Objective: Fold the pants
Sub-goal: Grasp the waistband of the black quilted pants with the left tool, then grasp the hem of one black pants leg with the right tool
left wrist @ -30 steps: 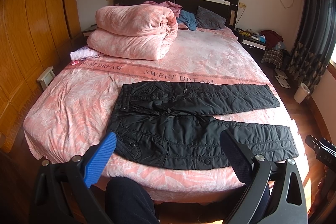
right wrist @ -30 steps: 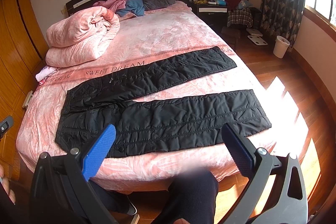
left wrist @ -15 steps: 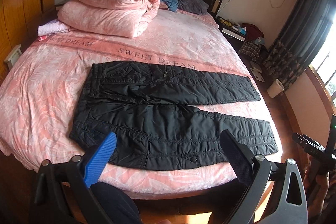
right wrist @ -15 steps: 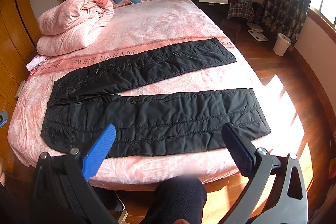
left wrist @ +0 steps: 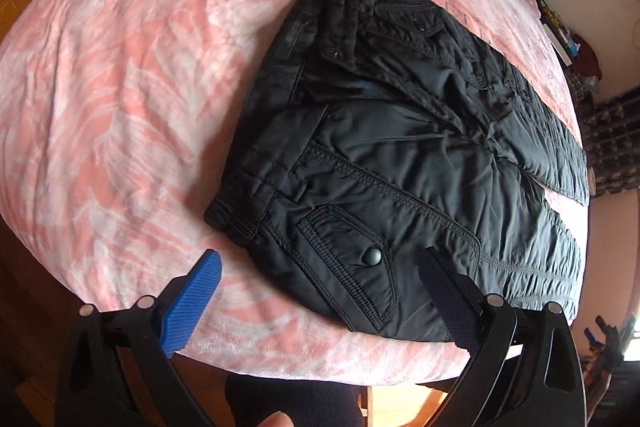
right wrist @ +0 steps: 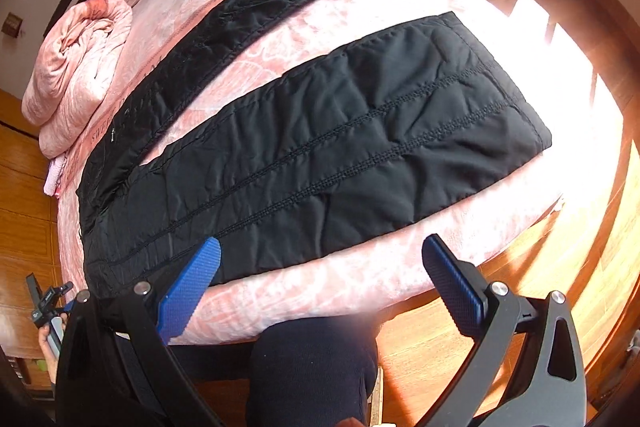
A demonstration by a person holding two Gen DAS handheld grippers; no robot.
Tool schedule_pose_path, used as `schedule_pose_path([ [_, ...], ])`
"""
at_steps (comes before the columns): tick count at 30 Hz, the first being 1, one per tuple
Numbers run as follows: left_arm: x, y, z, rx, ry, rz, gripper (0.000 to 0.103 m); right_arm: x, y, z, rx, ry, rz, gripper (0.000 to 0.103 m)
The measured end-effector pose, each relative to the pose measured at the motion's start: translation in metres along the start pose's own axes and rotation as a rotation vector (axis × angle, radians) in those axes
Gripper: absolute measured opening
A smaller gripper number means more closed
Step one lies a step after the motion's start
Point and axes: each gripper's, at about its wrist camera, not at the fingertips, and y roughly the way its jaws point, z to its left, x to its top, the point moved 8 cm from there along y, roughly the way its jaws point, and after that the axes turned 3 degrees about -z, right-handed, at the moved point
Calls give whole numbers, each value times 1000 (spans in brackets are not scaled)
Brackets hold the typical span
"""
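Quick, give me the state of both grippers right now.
Left gripper: open, holding nothing, over the waist end of the black pants.
Right gripper: open, holding nothing, over the near pant leg.

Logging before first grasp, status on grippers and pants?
Left gripper open, over waist corner. Right gripper open, over near leg's lower edge. Black pants flat on bed, legs spread, unfolded. Nothing in the way.

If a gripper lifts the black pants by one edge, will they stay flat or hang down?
The black pants would probably hang and sag: creases show soft cloth. The quilted, padded look suggests some bulk and weight. The slight sheen suggests a fabric that may slip.
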Motion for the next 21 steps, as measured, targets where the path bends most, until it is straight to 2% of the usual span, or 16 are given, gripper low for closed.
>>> schedule_pose_path([
  [3, 1, 23, 30, -58, -113, 41, 99, -4, 11, -43, 25, 114, 20, 101],
  [5, -1, 35, 49, -33, -169, 63, 99, -11, 16, -62, 80, 187, 26, 101],
  [8, 0, 41, 50, -117, -219, 48, 99, -22, 16, -77, 114, 218, -3, 100],
  [9, 3, 41, 47, -133, -211, 34, 97, -24, 14, -80, 112, 214, -22, 96],
  [10, 5, 42, 42, -146, -204, 25, 94, -26, 14, -84, 110, 211, -31, 81],
  [11, 7, 46, 38, -150, -203, 28, 81, -28, 16, -87, 113, 214, -23, 71],
  [12, 7, 51, 37, -134, -208, 43, 74, -30, 17, -92, 117, 229, -11, 59],
  [14, 11, 54, 39, -116, -239, 23, 72, -28, 18, -104, 132, 271, -10, 63],
  [16, 13, 54, 42, -102, -272, 11, 64, -20, 13, -124, 133, 339, -50, 78],
  [20, 12, 50, 51, -82, -307, -33, 40, -2, 2, -180, 154, 524, -132, 80],
  [21, 12, 49, 53, -90, -321, -43, 38, 4, 2, -192, 161, 562, -143, 80],
])
